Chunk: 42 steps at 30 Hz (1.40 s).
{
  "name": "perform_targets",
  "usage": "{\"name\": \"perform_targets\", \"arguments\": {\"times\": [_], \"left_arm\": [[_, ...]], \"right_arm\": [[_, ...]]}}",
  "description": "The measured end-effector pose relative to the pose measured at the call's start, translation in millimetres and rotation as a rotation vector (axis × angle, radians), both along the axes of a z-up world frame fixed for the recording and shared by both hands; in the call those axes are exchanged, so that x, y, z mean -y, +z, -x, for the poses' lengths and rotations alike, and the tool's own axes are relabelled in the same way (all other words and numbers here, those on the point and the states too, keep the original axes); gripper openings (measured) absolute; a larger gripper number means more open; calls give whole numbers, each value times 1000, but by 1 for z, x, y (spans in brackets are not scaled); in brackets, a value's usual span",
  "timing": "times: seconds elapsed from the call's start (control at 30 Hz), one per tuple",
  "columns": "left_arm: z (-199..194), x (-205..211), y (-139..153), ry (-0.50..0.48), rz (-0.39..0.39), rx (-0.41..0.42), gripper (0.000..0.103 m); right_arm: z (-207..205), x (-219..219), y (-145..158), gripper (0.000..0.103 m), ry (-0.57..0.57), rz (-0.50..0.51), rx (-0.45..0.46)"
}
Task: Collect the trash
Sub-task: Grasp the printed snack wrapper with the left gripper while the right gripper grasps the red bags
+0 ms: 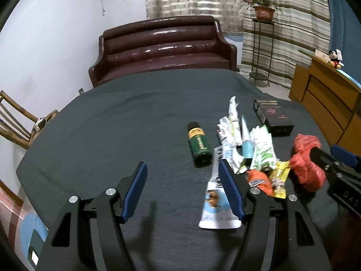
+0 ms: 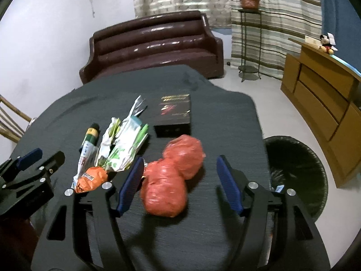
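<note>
— Dark cloth is covering the table (image 2: 225,117), and everything is lying on it; a black mesh bin (image 2: 297,171) is standing on the floor just off the table's right edge. I'm placing things from that bin.

— What's closest to the bin?

— Two red plastic bundles (image 2: 173,174), touching each other, are sitting on the bin's side of the table. Further from the bin, a black box (image 2: 176,113) is lying flat, then a heap of white-and-green wrappers (image 2: 121,144), an orange packet (image 2: 90,179) at its near end, and farthest from the bin a green spray can (image 1: 198,144) on its side.

— And the tools?

— The right gripper (image 2: 180,180) is hanging with its jaws apart around the nearer bundle (its left pad looks just beside the plastic, not pressing it). The left gripper (image 1: 182,189) is also spread wide and holding nothing, its right finger overlapping a flattened white tube (image 1: 216,205).

— So which step?

— Reaching, I'd say; nothing is being lifted yet. Next, the right jaws are needing to sink over the bundle and squeeze before carrying it to the bin.
</note>
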State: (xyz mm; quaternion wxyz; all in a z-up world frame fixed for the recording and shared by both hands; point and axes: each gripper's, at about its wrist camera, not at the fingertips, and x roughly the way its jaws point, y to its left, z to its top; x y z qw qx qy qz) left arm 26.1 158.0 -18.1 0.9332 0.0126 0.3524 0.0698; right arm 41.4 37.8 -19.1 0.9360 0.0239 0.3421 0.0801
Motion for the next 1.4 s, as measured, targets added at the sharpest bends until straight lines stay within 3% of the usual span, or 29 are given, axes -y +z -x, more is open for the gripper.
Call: {"name": "perform_targets", "arguments": {"times": [0.3, 0.47, 0.7, 1.0, 1.1, 1.27, 1.4], "left_arm": [[-1, -4, -7, -14, 32, -27, 70], [-3, -3, -7, -29, 42, -28, 70], [-8, 5, -13, -61, 33, -48, 71], [-15, 2, -24, -74, 75, -107, 71], [-16, -2, -25, -74, 95, -126, 62], [-13, -3, -29, -94, 116, -154, 37], [-8, -1, -29, -114, 106, -145, 36]], "right_arm": [[-11, -3, -16, 63, -6, 12, -73], [-15, -4, -21, 39, 21, 4, -108], [-12, -1, -21, 38, 26, 5, -107], [-10, 4, -22, 38, 28, -13, -110], [-10, 5, -22, 38, 29, -16, -111], [-10, 5, -22, 38, 28, -16, -111], [-10, 4, -22, 38, 30, -14, -110]]}}
